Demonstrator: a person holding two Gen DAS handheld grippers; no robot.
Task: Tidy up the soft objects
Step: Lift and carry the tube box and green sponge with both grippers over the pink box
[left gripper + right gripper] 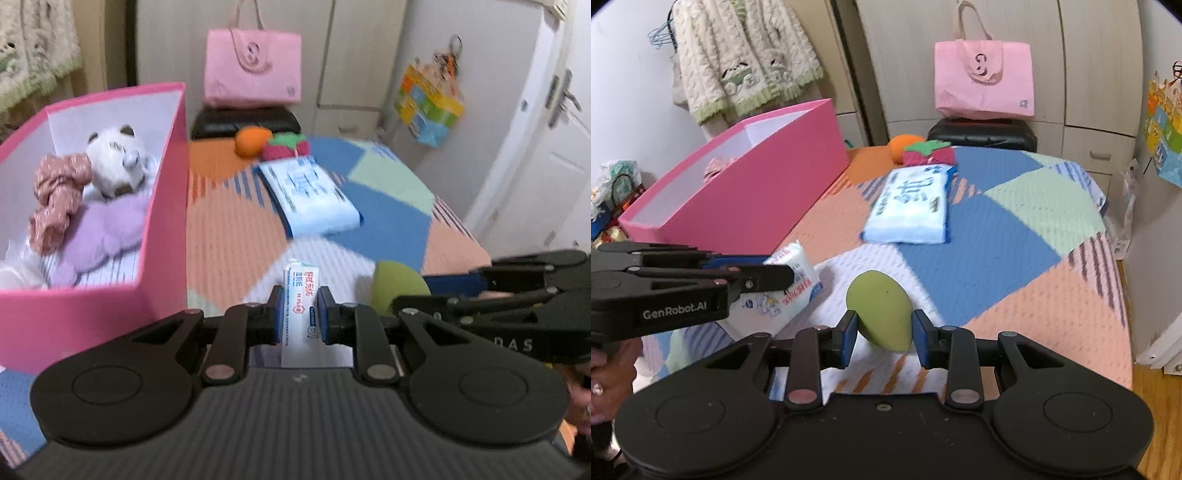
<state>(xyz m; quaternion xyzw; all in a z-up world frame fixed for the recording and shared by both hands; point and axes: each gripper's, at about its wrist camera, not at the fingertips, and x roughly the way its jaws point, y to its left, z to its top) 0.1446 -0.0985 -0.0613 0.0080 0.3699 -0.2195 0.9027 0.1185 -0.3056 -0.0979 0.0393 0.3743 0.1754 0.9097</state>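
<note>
Clamped in the left gripper (299, 314), a small tissue pack (298, 306) rides beside the pink box (162, 206); the right gripper (884, 332) squeezes a green sponge (882, 310). Both should clear the box's near wall before either lets go.

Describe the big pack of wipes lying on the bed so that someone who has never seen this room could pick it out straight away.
Start at the tall pink cardboard box on the patchwork bedspread. Beside it, towards the middle of the bed, lies a flat, pale blue and white plastic pack of wipes. Unlike the round orange plush fruit and red strawberry plush just beyond it, it is rectangular, shiny and printed with blue lettering.
</note>
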